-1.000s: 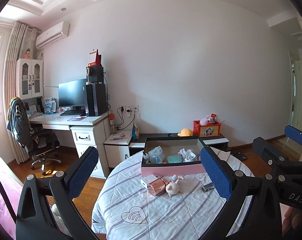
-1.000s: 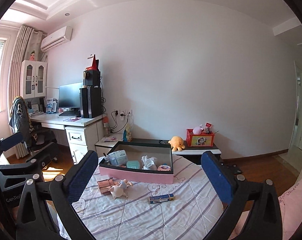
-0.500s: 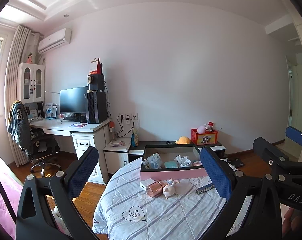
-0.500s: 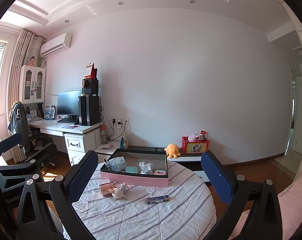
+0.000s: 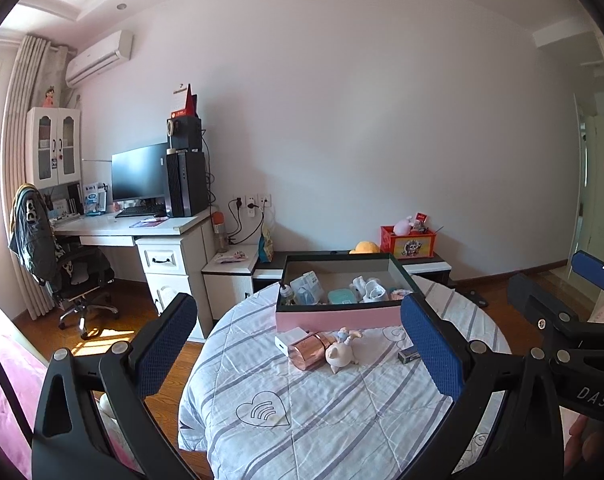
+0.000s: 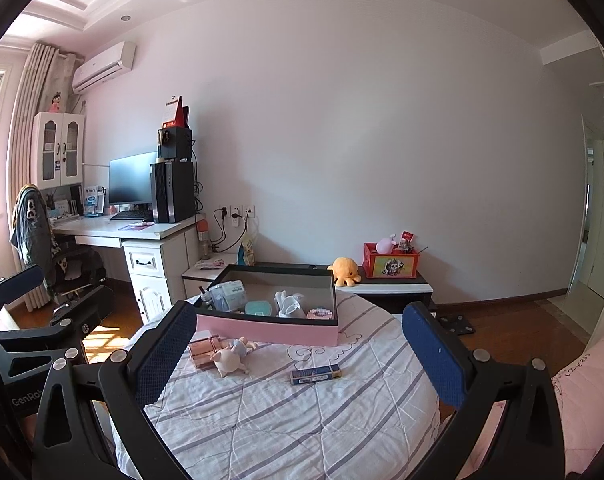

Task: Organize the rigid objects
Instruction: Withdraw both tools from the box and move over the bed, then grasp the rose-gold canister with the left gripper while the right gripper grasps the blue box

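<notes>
Both hand-held grippers hover short of the round tabletop [image 6: 342,432], which is covered with a striped quilted cloth. The left hand-held gripper [image 5: 298,340] has its fingers spread wide and holds nothing. The right hand-held gripper [image 6: 298,344] is likewise spread wide and empty.

The storage box [image 6: 270,330], pink-sided with a dark rim, sits at the far side of the tabletop and already contains several items. Four loose items lie in front of it:

- small blue box [image 6: 315,374]: right of centre, long axis running left to right, roughly across the right gripper's line of approach.
- pig figurine [image 6: 229,357]: lying on its side, touching or just beside the rose-gold bottle [image 5: 308,354].
- white box [image 5: 289,340]: just beside the bottle, nearest the storage box wall.

The small blue box lies ahead of the right gripper, nearly centred between its fingers; in the left view it is largely hidden behind the right finger [image 5: 430,352]. Judgement: the right gripper is better placed for it. The bottle cluster suits the left gripper.
</notes>
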`<state>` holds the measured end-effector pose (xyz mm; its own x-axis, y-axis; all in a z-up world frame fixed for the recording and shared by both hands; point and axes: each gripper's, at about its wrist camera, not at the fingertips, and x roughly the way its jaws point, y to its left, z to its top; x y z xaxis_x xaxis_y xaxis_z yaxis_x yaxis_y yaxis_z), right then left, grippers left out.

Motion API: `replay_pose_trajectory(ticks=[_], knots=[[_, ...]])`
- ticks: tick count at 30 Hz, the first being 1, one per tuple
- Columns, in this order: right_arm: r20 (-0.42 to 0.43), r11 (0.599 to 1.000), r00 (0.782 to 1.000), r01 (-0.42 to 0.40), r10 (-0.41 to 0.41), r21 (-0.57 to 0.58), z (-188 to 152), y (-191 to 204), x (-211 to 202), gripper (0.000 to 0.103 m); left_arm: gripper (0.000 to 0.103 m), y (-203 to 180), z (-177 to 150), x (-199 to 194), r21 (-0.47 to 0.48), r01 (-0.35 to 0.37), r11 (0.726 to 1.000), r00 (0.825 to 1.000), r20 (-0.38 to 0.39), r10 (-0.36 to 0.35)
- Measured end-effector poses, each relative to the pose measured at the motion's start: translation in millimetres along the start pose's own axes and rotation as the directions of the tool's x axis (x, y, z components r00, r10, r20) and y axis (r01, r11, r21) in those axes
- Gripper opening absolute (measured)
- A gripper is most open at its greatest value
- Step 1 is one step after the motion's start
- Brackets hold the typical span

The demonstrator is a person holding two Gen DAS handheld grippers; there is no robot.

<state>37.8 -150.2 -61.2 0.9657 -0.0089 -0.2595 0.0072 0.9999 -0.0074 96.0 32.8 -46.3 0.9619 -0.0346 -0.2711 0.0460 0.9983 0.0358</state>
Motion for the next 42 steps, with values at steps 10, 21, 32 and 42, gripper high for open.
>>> replay_pose_trajectory(ticks=[10,21,32,42], knots=[[-0.206,0.999,0.978,-0.038,0.036,-0.003,-52,3,80,0.103,0.103,6,-57,89,-0.012,0.038,0.999,0.968,-0.246,-0.04],[-0.403,0.999,0.915,-0.007,0.025,0.047,-107,-21,165,0.103,0.103,30,-104,183,-0.073,-0.025,0.997,0.897,-0.442,-0.009],[-0.527,0.993,0.847,-0.002,0.066,0.121,-126,-49,219,0.103,0.103,6,-111,268,0.033,0.021,0.999,0.846,-0.533,0.0],[-0.581,0.996,0.812,0.002,0.052,0.091,-124,-49,247,0.103,0.071,-21,-102,289,0.055,0.123,0.991,0.841,-0.536,-0.075]])
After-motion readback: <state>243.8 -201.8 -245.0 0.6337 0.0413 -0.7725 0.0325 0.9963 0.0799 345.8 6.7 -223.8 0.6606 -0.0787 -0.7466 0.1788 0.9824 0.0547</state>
